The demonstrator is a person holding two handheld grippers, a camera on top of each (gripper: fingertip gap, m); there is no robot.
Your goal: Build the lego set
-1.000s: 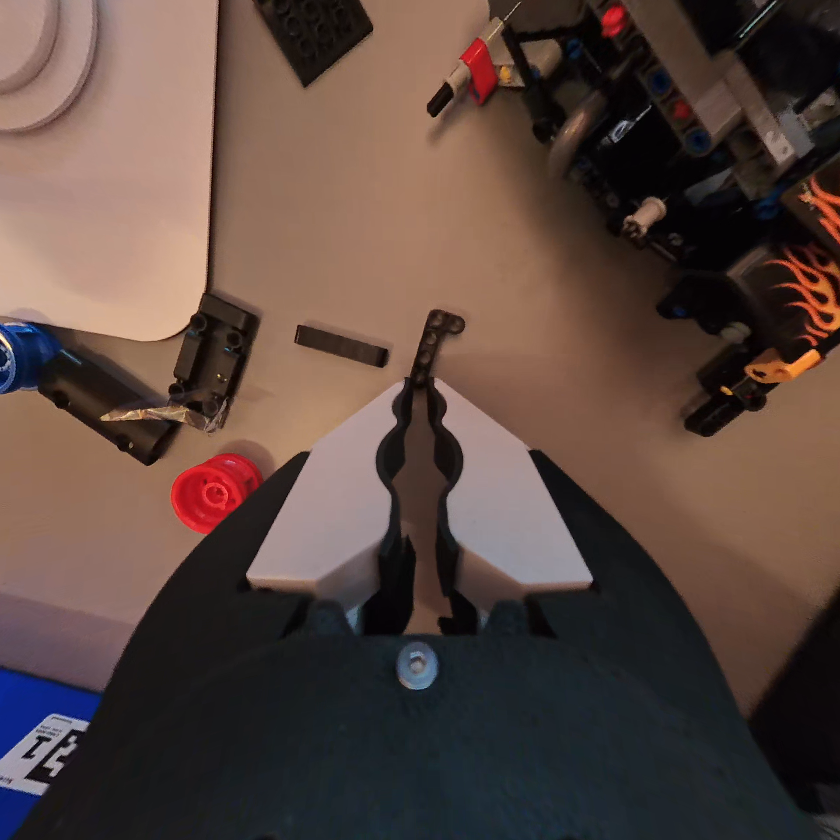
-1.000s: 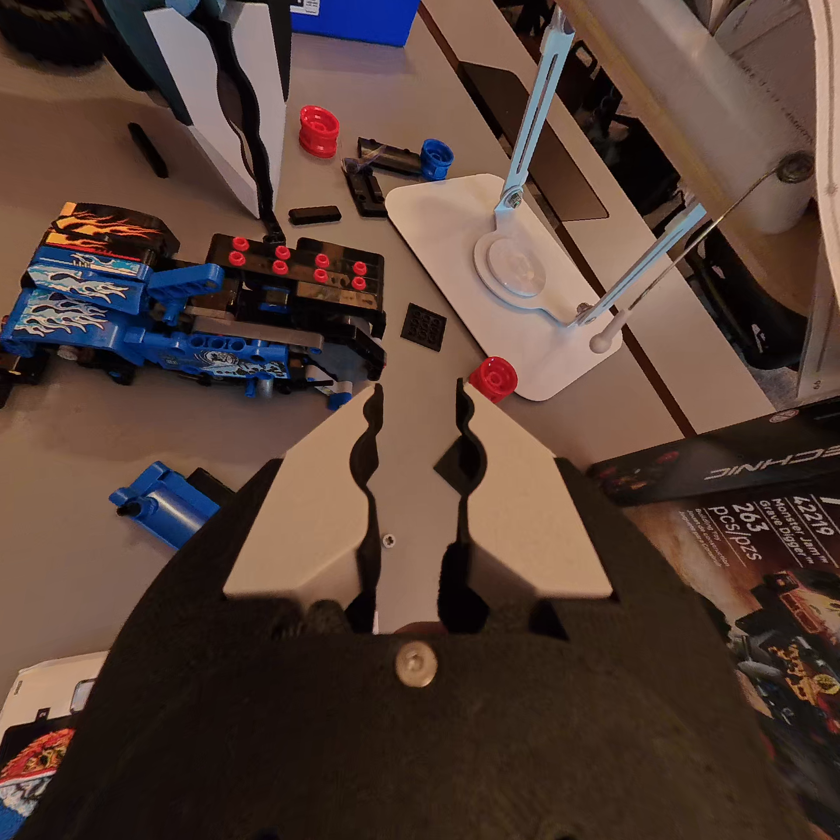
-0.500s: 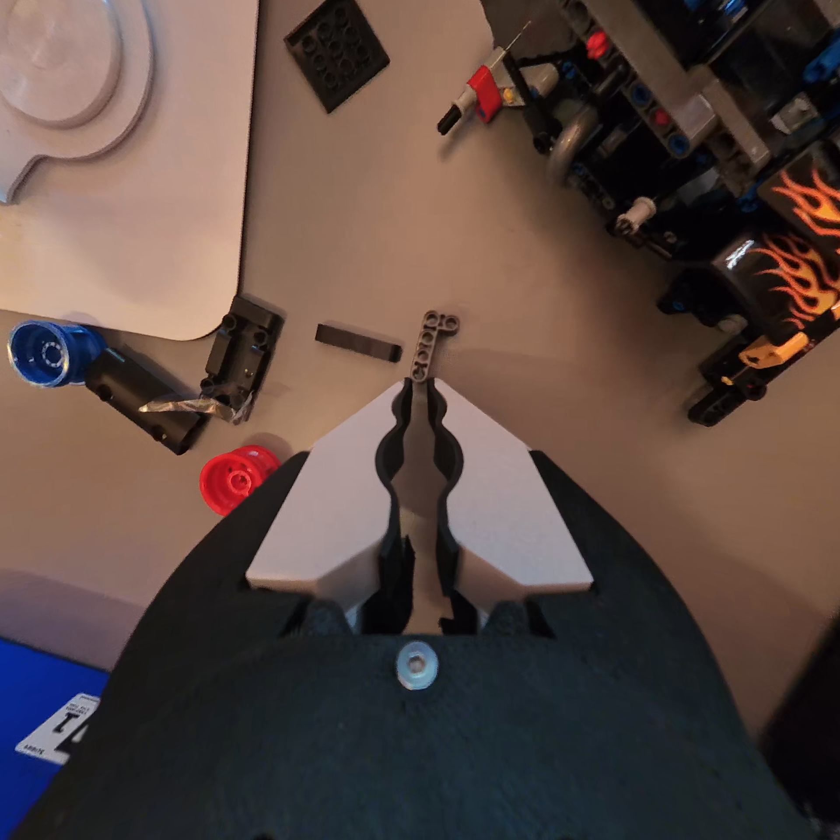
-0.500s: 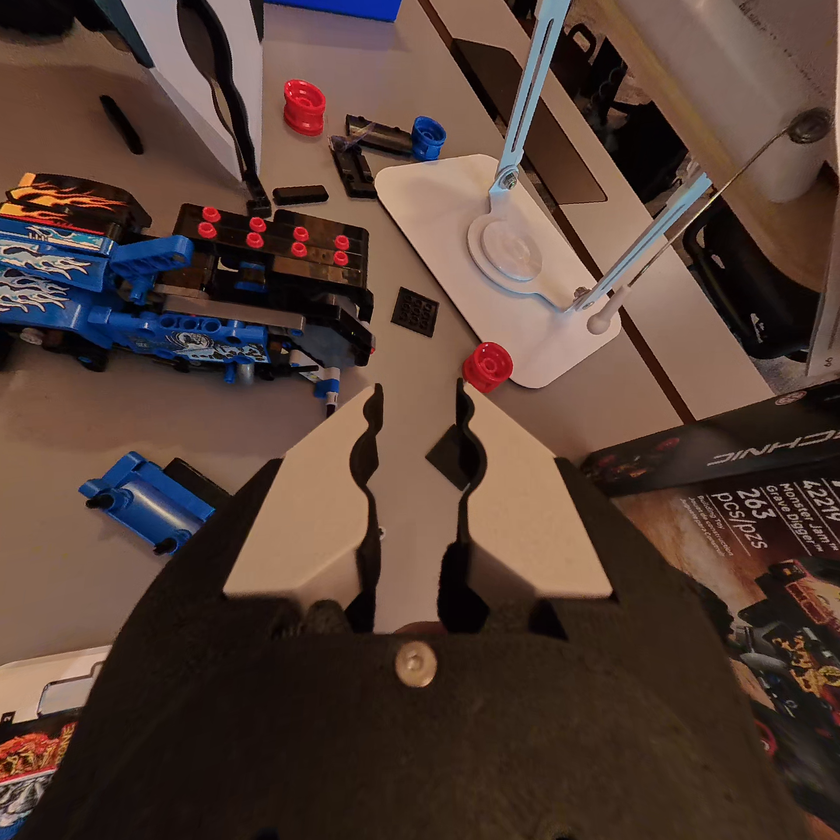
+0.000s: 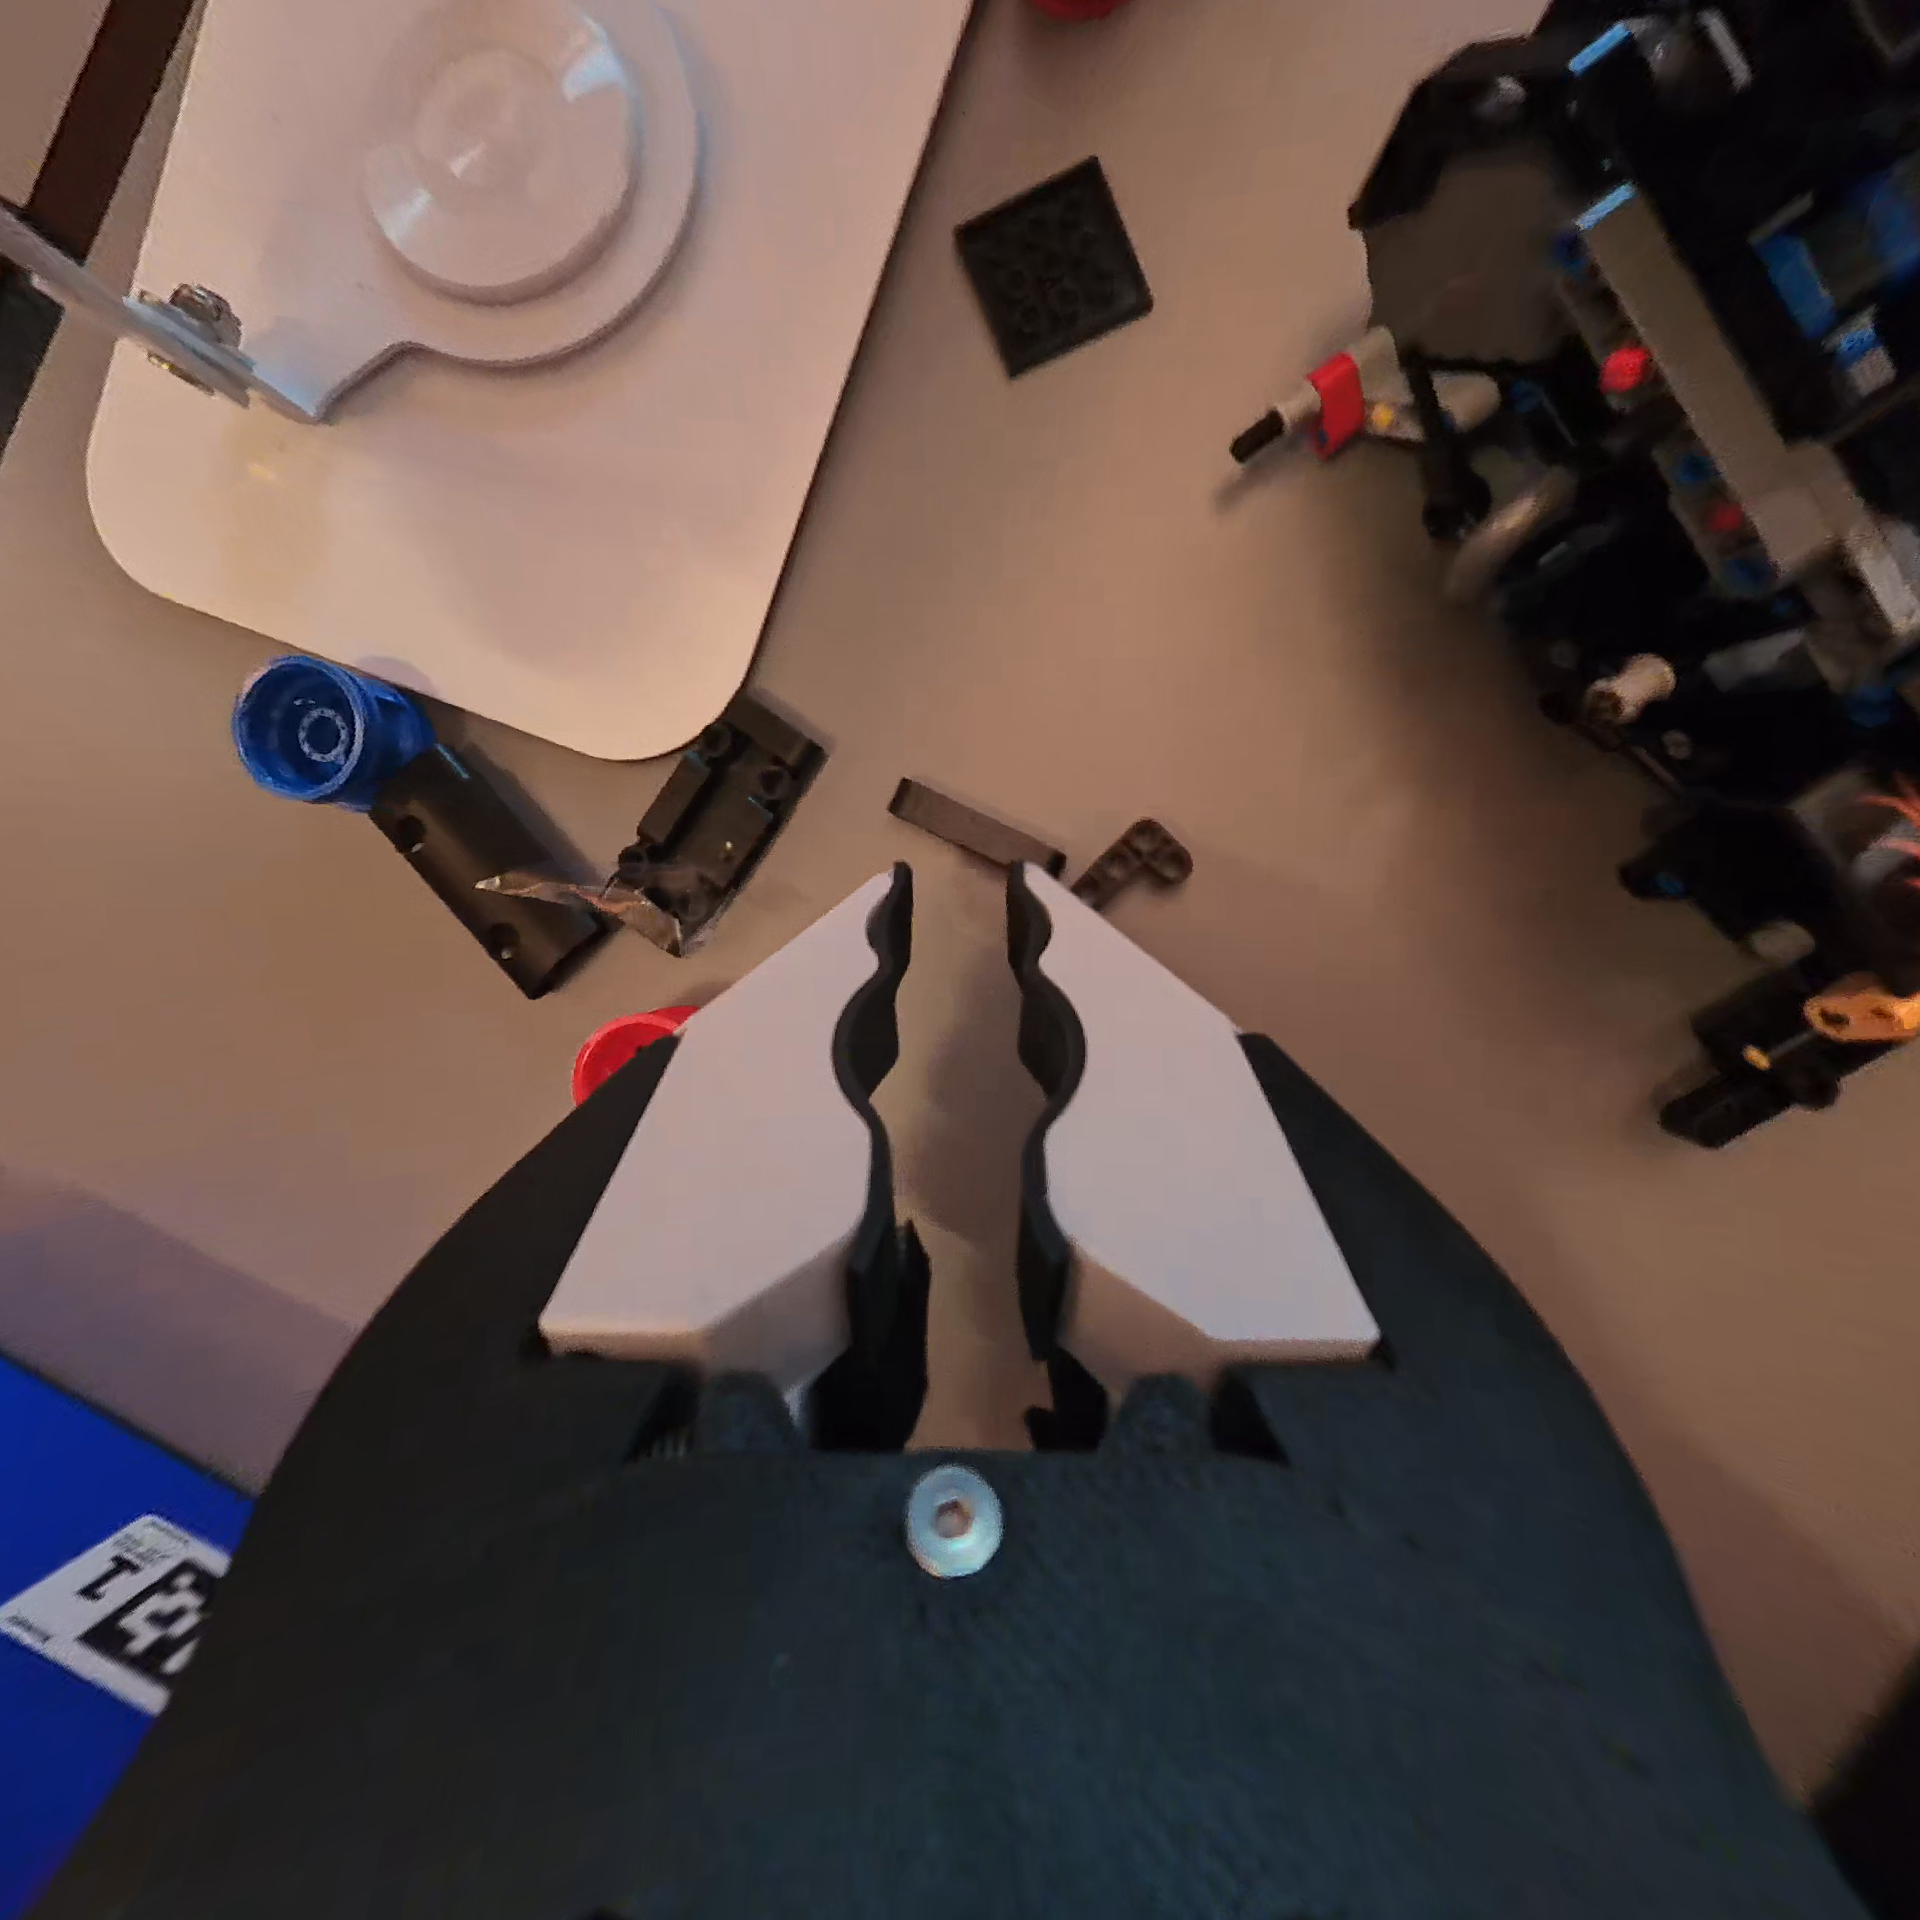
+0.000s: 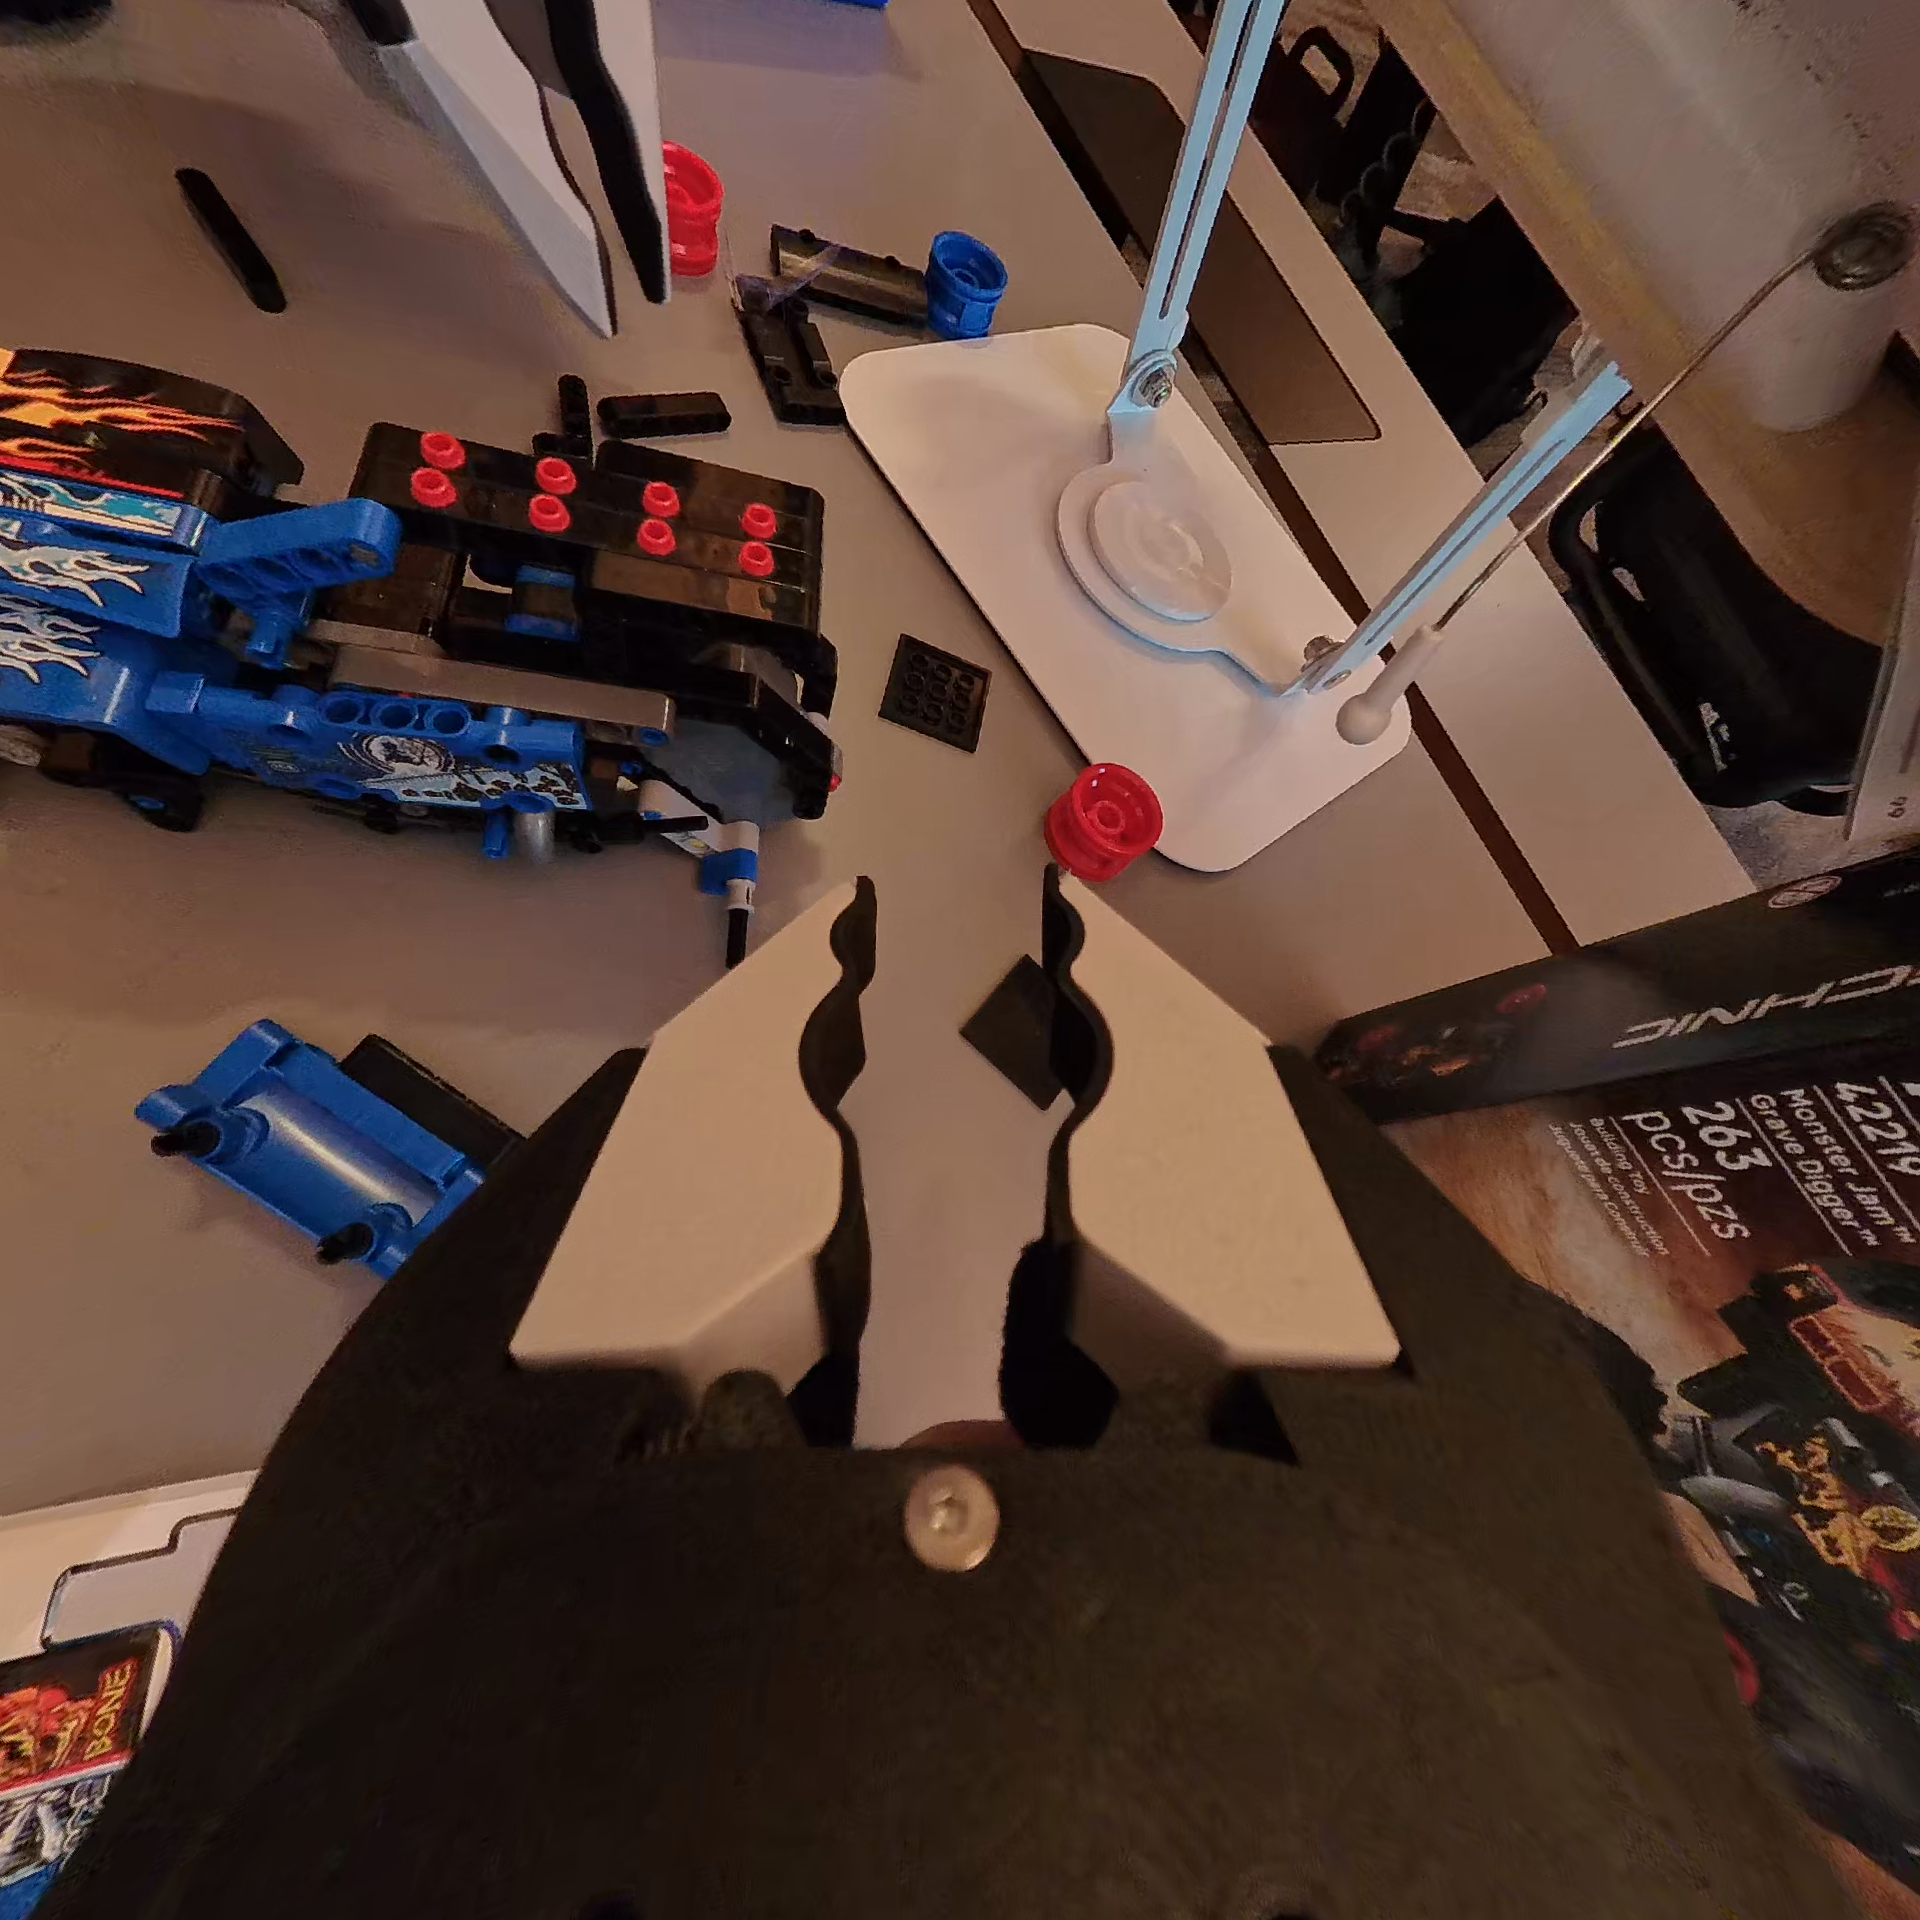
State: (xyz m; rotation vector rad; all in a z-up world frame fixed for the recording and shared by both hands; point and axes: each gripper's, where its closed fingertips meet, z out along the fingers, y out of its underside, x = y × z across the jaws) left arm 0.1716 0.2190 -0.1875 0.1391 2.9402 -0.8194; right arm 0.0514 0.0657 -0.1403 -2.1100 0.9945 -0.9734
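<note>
Left wrist view: my left gripper (image 5: 956,883) hangs over the bench (image 5: 1143,1091), jaws parted and empty, the black bar (image 5: 971,826) just beyond their tips.

Right wrist view: my right gripper (image 6: 956,894) has its jaws wide and empty; the truck model (image 6: 416,623) lies beyond the black bar (image 6: 665,414), toward me.

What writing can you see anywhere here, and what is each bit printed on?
I can say where the writing is, but I won't repeat the wording.
Lego box: pale print on its dark side and lid, legible.
Printed card, bottom left corner: coloured lettering, partly cut off.
White label on the blue box: black marks, partly hidden.
</note>
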